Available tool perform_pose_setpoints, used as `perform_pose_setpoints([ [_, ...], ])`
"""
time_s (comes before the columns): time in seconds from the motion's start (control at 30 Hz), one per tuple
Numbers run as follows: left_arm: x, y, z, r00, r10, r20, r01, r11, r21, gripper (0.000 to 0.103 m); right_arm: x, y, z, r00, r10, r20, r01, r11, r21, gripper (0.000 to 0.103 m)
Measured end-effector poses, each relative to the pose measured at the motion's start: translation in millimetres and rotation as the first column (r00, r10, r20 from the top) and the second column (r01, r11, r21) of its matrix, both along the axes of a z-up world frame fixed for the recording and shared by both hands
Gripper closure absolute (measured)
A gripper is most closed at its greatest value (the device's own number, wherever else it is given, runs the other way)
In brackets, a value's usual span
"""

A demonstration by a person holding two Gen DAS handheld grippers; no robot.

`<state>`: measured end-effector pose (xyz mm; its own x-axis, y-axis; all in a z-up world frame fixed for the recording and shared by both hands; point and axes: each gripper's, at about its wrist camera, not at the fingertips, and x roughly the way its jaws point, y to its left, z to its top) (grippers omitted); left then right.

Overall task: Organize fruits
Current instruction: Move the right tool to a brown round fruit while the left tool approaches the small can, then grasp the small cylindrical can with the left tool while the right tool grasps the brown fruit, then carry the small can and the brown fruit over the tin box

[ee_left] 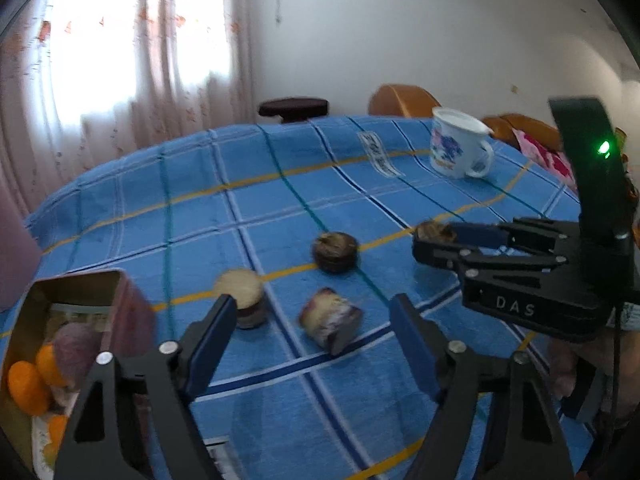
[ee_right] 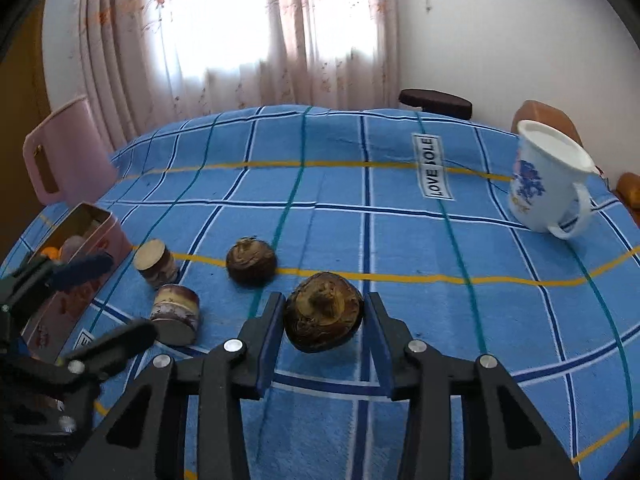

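My right gripper (ee_right: 323, 320) is shut on a brown water chestnut (ee_right: 323, 318) and holds it just above the blue checked cloth; it shows in the left wrist view too (ee_left: 434, 234). A second water chestnut (ee_left: 335, 251) (ee_right: 251, 262) lies on the cloth. Two short purple sugarcane pieces lie near it, one upright (ee_left: 244, 298) (ee_right: 155, 266) and one on its side (ee_left: 330, 320) (ee_right: 176, 314). My left gripper (ee_left: 312, 332) is open and empty, just in front of the sugarcane pieces. A pink tin (ee_left: 132, 312) (ee_right: 102, 236) at the left holds oranges (ee_left: 28, 388) and a purple fruit.
A white enamel mug (ee_left: 460, 148) (ee_right: 548, 184) stands at the far right of the table. A pink plastic chair back (ee_right: 66, 152) is at the left edge. A dark stool (ee_left: 294, 108) and orange chairs stand behind the table.
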<state>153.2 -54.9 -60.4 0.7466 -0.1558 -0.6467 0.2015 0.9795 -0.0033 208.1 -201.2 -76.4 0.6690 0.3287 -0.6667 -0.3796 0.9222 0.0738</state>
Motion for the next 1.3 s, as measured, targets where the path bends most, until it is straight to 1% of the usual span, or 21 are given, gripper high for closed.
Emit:
perform_pose_setpoints([
  [0.03, 5, -4, -4, 0.999, -0.016, -0.032, 0.016, 1.0, 0.002, 0.031, 0, 0, 0, 1.0, -0.003, 0.002, 0.003, 1.0, 0.0, 0.061],
  [0.07, 8, -6, -5, 0.999, -0.018, -0.049, 0.018, 1.0, 0.002, 0.038, 0, 0, 0, 1.0, -0.003, 0.003, 0.003, 1.0, -0.002, 0.061],
  [0.1, 11, -6, -6, 0.998, -0.019, -0.058, 0.02, 1.0, 0.001, 0.042, -1, -1, 1, 1.0, 0.0, 0.004, 0.0, 1.0, -0.005, 0.061],
  [0.13, 12, -8, -7, 0.998, -0.022, -0.062, 0.022, 1.0, 0.002, 0.045, -1, 0, 1, 1.0, 0.003, 0.004, -0.003, 1.0, -0.01, 0.061],
  [0.2, 18, -11, -11, 0.995, -0.029, -0.1, 0.03, 0.999, 0.012, 0.046, 0, 2, 0, 1.0, 0.006, 0.002, -0.006, 1.0, -0.017, 0.061],
  [0.23, 21, -11, -14, 0.993, -0.03, -0.118, 0.032, 0.999, 0.013, 0.052, 0, 3, 0, 1.0, 0.007, 0.0, -0.007, 1.0, -0.02, 0.061],
  [0.3, 23, -11, -16, 0.991, -0.027, -0.129, 0.029, 1.0, 0.008, 0.055, 0, 3, 0, 1.0, 0.011, 0.0, -0.011, 1.0, -0.021, 0.061],
  [0.33, 22, -11, -16, 0.991, -0.029, -0.131, 0.03, 1.0, 0.005, 0.059, -1, 3, 1, 1.0, 0.014, 0.003, -0.014, 1.0, -0.021, 0.061],
  [0.47, 17, -11, -13, 0.993, -0.035, -0.109, 0.035, 0.999, -0.003, 0.059, -6, 4, 4, 0.999, 0.022, 0.035, -0.022, 1.0, -0.016, 0.061],
  [0.57, 9, -12, -7, 0.997, -0.038, -0.062, 0.039, 0.999, 0.011, 0.059, -11, 4, 8, 0.997, 0.036, 0.068, -0.035, 0.999, -0.008, 0.061],
  [0.8, -1, -7, 4, 1.0, -0.003, 0.023, 0.003, 1.0, -0.004, 0.059, -18, 7, 12, 0.992, 0.061, 0.108, -0.061, 0.998, -0.003, 0.061],
  [1.03, -11, -6, 11, 0.995, 0.027, 0.093, -0.027, 1.0, 0.006, 0.059, -25, 5, 16, 0.986, 0.077, 0.144, -0.081, 0.997, 0.019, 0.061],
  [1.3, -21, -2, 17, 0.984, 0.062, 0.164, -0.063, 0.998, 0.005, 0.059, -32, 2, 20, 0.979, 0.088, 0.182, -0.097, 0.994, 0.043, 0.061],
])
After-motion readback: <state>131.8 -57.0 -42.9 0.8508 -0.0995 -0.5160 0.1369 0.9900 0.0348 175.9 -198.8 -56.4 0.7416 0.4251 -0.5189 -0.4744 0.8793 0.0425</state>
